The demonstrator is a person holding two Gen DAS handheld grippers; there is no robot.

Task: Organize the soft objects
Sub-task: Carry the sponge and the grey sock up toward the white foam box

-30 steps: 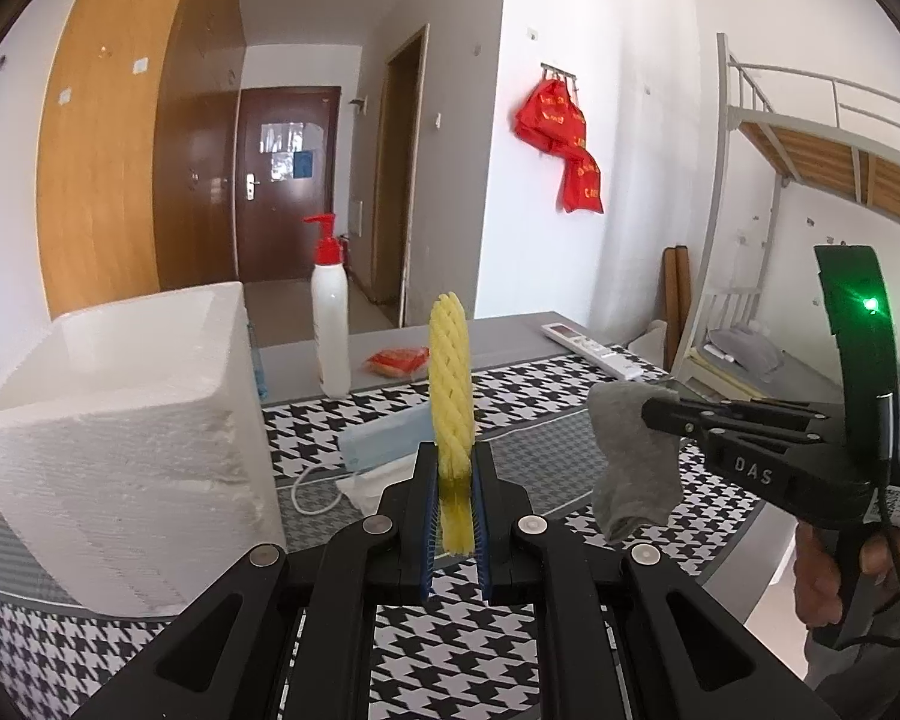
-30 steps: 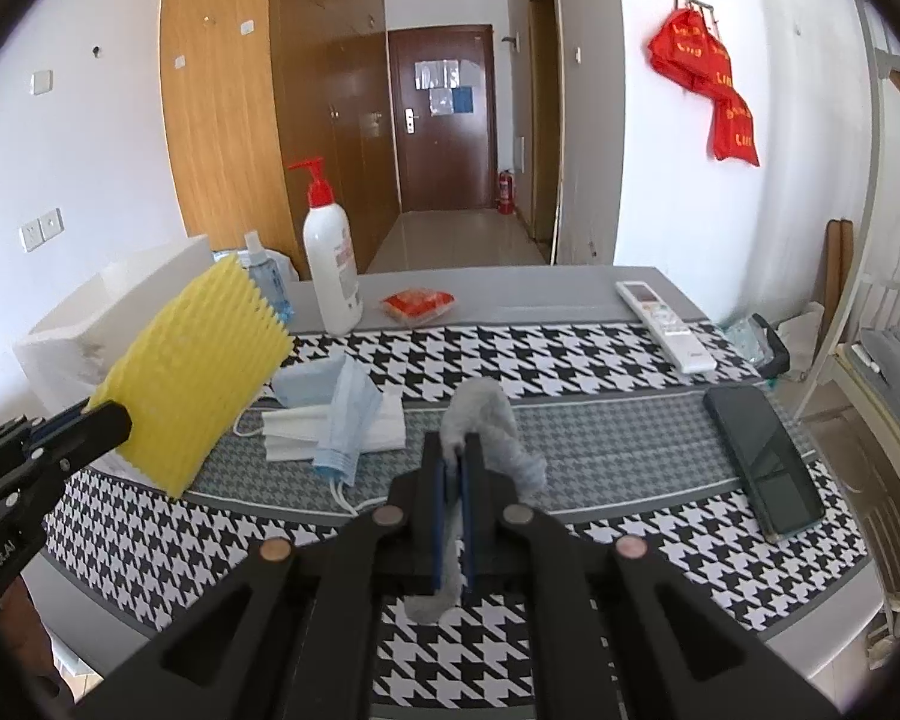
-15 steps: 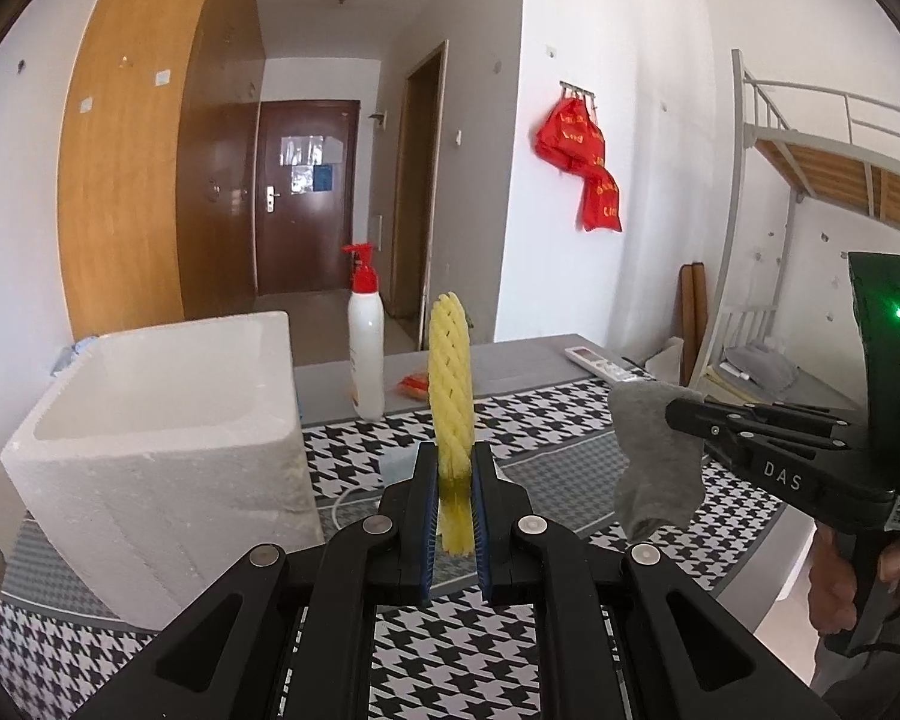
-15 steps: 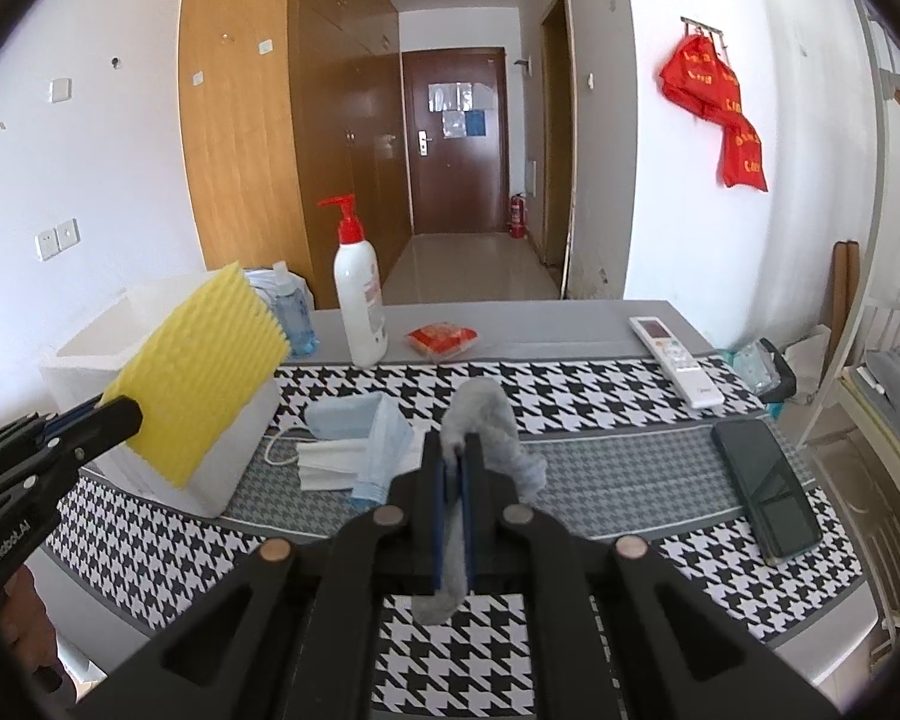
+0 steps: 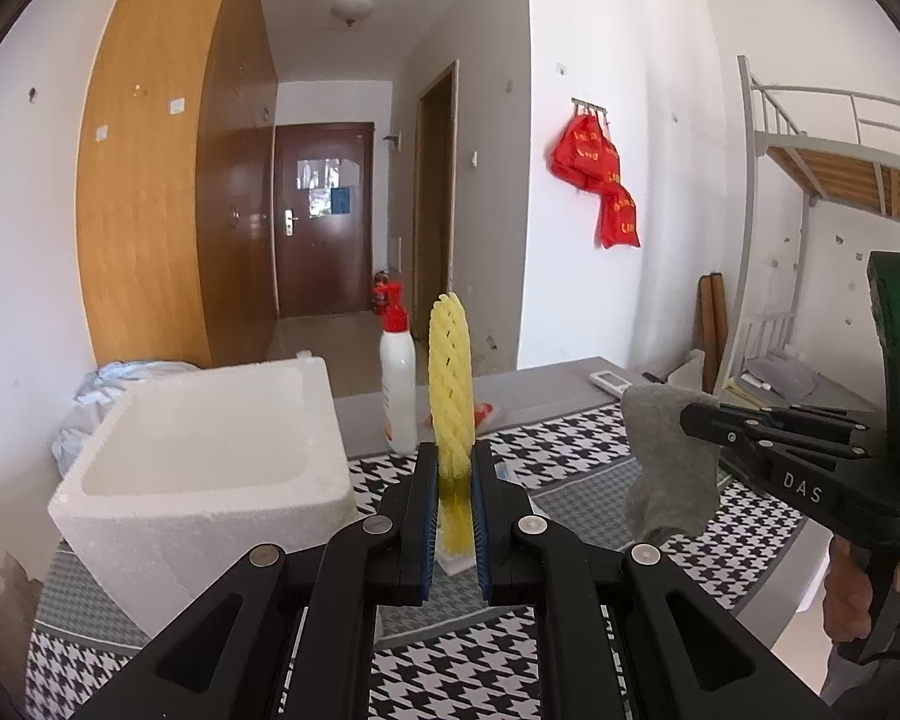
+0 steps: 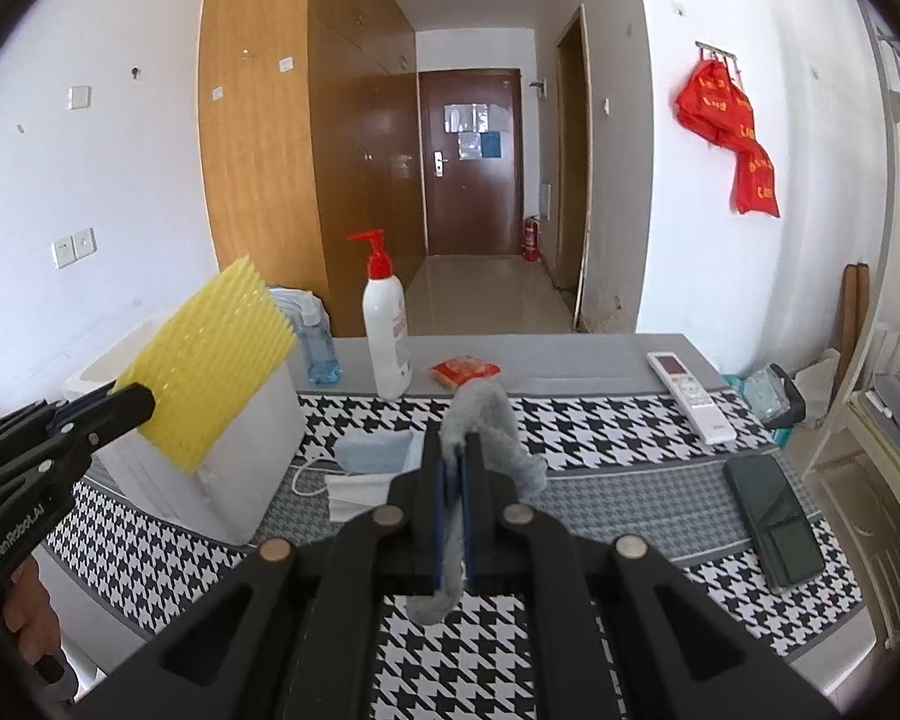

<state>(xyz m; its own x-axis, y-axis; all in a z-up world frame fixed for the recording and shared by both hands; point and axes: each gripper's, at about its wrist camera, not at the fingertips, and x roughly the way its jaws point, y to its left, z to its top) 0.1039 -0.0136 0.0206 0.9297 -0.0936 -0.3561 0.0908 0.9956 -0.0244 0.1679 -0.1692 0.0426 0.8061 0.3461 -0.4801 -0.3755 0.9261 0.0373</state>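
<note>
Above the houndstooth tablecloth [image 6: 600,432], both loads have risen over the last second: the left gripper [image 5: 453,516] stays clamped on the yellow sponge [image 5: 449,384], now beside the foam box [image 5: 210,450], and the right gripper [image 6: 453,516] still pinches the grey sock [image 6: 498,438]; dropping in looks next.

Each view was taken along its own fingers, above the table [image 5: 582,468], facing the door [image 6: 471,162]. The foam box [image 5: 210,456] and pump bottle [image 6: 385,330] were shared; each gripper was caught in the other's view.
</note>
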